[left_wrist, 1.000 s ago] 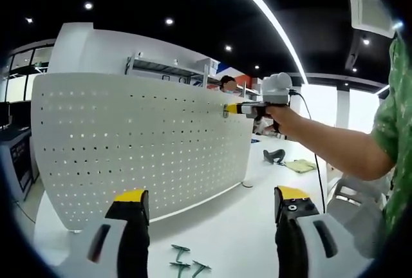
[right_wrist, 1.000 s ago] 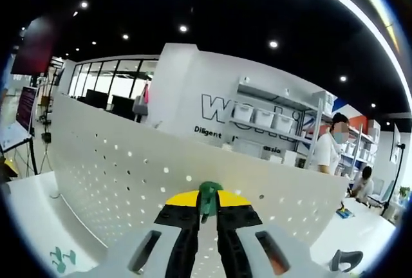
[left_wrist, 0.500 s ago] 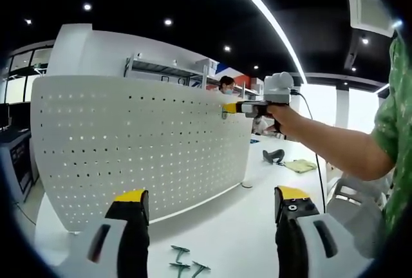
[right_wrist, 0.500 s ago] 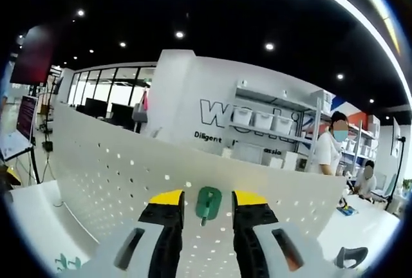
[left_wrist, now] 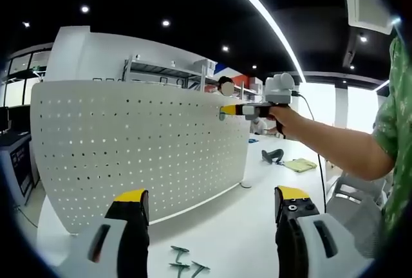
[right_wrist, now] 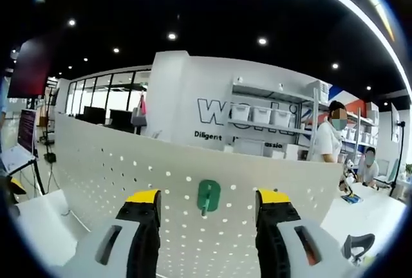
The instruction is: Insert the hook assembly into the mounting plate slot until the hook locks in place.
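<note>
Small green plastic hook [right_wrist: 207,196], rounded top, hanging on curved white perforated metal pegboard [right_wrist: 116,175] near upper edge, untouched. Right gripper [right_wrist: 209,204] jaws standing spread wide either side of hook, yellow-tipped. Left gripper [left_wrist: 212,208] jaws gaping, holding nothing. Spare green hooks [left_wrist: 183,264] lying on smooth white tabletop [left_wrist: 225,226].

small green hook assembly [right_wrist: 208,197]: whether it is locked into the white perforated mounting plate [right_wrist: 193,220] cannot be told | same hook, left gripper view: tiny at centre right, mostly hidden by right gripper [left_wrist: 226,109] | spare green hooks [left_wrist: 183,264] on white tabletop [left_wrist: 225,233], bottom centre: too small to tell shape
</note>
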A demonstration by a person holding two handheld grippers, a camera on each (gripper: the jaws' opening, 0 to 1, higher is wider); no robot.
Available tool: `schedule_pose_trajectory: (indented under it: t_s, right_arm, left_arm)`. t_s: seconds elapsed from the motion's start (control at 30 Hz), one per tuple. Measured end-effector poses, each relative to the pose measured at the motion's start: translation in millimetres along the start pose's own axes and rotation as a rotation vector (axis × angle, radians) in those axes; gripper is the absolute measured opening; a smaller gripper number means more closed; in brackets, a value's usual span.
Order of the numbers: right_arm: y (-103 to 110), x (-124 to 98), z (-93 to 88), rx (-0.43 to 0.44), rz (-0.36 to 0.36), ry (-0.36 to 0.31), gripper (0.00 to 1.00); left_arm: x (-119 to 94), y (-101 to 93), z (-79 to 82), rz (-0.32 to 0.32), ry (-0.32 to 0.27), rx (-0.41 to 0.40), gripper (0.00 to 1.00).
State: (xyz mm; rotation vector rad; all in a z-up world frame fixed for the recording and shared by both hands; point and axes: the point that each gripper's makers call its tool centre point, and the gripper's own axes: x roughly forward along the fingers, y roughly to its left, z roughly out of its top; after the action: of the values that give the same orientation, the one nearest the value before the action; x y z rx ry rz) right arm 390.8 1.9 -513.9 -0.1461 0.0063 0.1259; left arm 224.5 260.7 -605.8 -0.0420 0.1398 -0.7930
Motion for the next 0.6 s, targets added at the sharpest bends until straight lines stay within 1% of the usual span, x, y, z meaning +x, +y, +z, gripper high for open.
schedule_pose_trajectory:
  t_s: [0.13,0.23,0.3,0.5,0.6]
  right_arm:
    - [2.3,-3.2,1.4,0.030,0.014,-0.007,0.76]
    - [3.6,-6.9,0.3,0.026,0.014,-0.002,0.77]
    - [3.6,-8.8,1.3,0.033,0.008,-0.013,0.82]
    - [6.8,-18.7,4.9,0.023,0.011,-0.020,0.85]
    - [10.3,-25.5,7.6,0.031,0.026,-0.027,0.86]
  left_arm:
    - [-1.5,-0.8,0.7,0.002,0.002,0.004,0.82]
    - [-3.0,-1.3,1.3,0.004,0.002,0.007,0.82]
    - [-3.9,-1.7,2.0,0.005,0.001,0.009,0.82]
    - [-7.3,-3.0,5.7,0.010,-0.004,0.019,0.82]
    - [-10.1,-3.2,7.5,0.016,-0.007,0.021,0.82]
